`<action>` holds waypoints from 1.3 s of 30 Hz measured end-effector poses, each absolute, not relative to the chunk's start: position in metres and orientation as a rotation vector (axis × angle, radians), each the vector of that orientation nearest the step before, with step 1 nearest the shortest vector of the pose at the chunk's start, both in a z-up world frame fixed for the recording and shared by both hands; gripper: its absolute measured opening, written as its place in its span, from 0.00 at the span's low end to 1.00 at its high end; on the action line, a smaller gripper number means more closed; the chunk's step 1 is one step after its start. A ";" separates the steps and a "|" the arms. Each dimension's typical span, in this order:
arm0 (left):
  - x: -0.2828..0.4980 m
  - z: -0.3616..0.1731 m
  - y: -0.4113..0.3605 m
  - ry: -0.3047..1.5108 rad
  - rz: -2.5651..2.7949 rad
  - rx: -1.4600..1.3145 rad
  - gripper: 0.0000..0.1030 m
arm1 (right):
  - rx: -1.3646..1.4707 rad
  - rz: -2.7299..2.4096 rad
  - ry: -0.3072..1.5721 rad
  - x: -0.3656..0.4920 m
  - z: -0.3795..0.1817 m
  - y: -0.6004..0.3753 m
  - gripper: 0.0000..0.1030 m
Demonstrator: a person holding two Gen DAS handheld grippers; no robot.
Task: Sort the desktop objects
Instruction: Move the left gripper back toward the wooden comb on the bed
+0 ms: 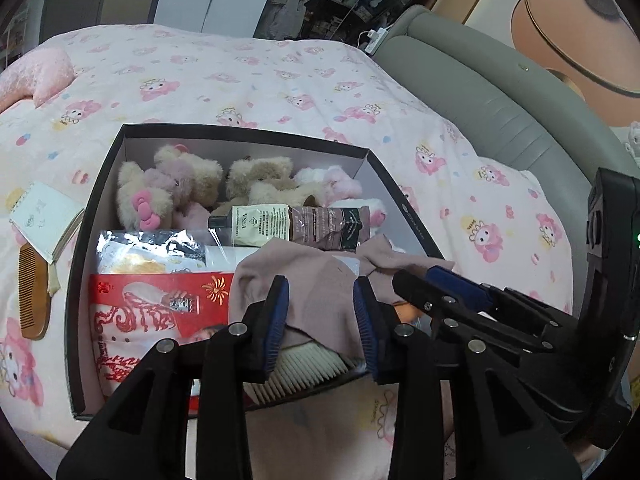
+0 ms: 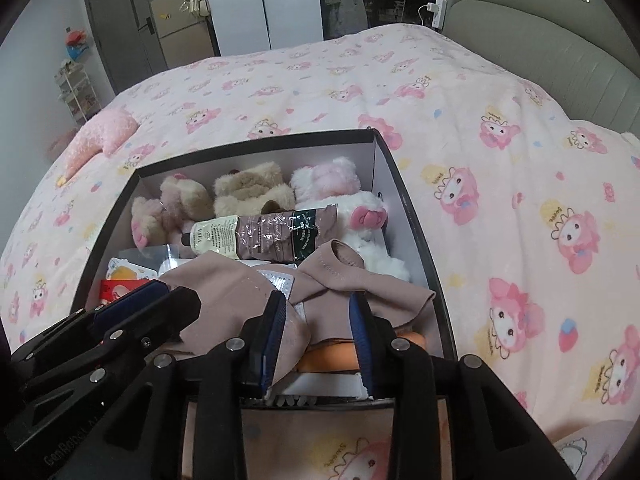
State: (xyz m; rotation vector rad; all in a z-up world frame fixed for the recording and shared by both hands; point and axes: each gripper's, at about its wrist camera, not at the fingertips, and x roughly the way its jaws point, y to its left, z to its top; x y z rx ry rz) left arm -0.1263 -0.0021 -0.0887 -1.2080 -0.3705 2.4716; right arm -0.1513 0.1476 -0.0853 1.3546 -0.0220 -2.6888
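A black box (image 1: 248, 133) (image 2: 404, 200) with white inner walls lies on the bed. It holds plush toys (image 1: 168, 192) (image 2: 248, 192), a cream tube (image 1: 288, 226) (image 2: 260, 236), a red packet (image 1: 152, 304) and a white comb (image 1: 304, 364). A mauve cloth (image 1: 320, 280) (image 2: 340, 304) is draped over the box's near end. My left gripper (image 1: 320, 324) hangs over the cloth, jaws apart, with a fold lying loose between them. My right gripper (image 2: 318, 340) stands beside it, open too; the cloth brushes its left pad.
A small notebook (image 1: 48, 220) and a wooden comb (image 1: 34, 300) lie on the pink printed bedspread (image 1: 280, 80) left of the box. A pink cushion (image 1: 44, 76) (image 2: 104, 136) sits at the far left. A grey padded headboard (image 1: 480, 92) bounds the bed on the right.
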 end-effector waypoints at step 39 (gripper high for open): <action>-0.086 -0.176 -0.324 -0.962 2.455 -1.669 0.31 | 1.655 -2.014 0.151 -0.180 -0.193 -0.167 0.48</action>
